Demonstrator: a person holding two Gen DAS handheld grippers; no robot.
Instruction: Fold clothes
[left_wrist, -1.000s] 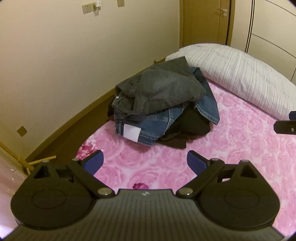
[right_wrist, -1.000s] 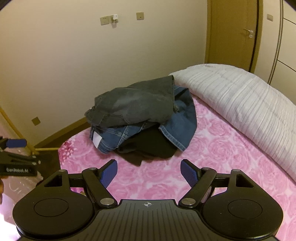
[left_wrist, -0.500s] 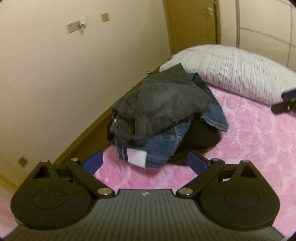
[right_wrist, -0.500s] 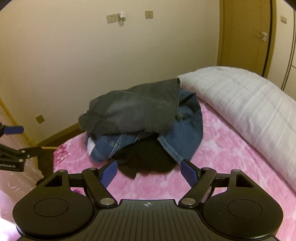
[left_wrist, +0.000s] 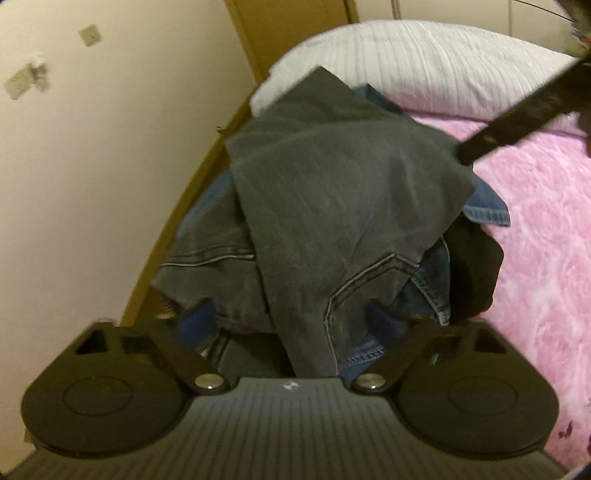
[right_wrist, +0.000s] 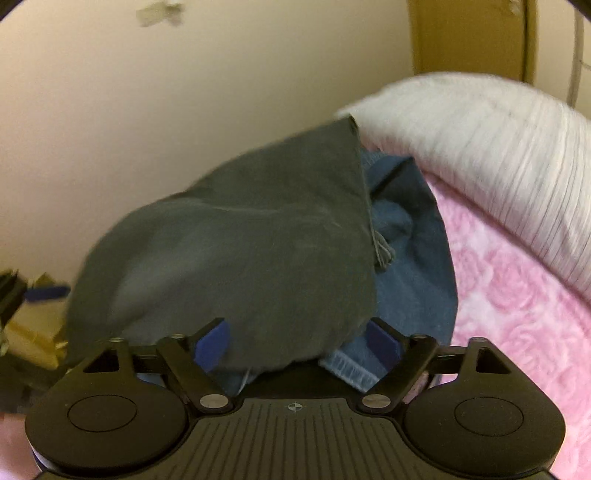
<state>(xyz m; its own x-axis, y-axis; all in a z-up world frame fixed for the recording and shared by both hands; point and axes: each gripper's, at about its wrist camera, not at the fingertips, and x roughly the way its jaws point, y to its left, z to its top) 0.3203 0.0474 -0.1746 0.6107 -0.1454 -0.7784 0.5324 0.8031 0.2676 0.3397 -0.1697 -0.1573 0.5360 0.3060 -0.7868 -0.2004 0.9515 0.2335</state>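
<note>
The left tool (left_wrist: 291, 319) is closing, grey jeans (left_wrist: 332, 192) between its pads; the right tool (right_wrist: 299, 341), gaping, straddles their far edge, seemingly not pinching.

Both views are pretty smeared. The wall plates (left_wrist: 22, 79) up and left of the left gripper (left_wrist: 291, 319) are just blurry blobs, can't tell switch from socket. Its blue pads (left_wrist: 199, 317) are soft too, so can't say if they touch the grey jeans (left_wrist: 332, 206) between the closing jaws. The black garment (left_wrist: 476, 266) to its right is mostly buried. In the right wrist view the blue jeans (right_wrist: 410, 266) sit mostly under the grey pair.
</note>
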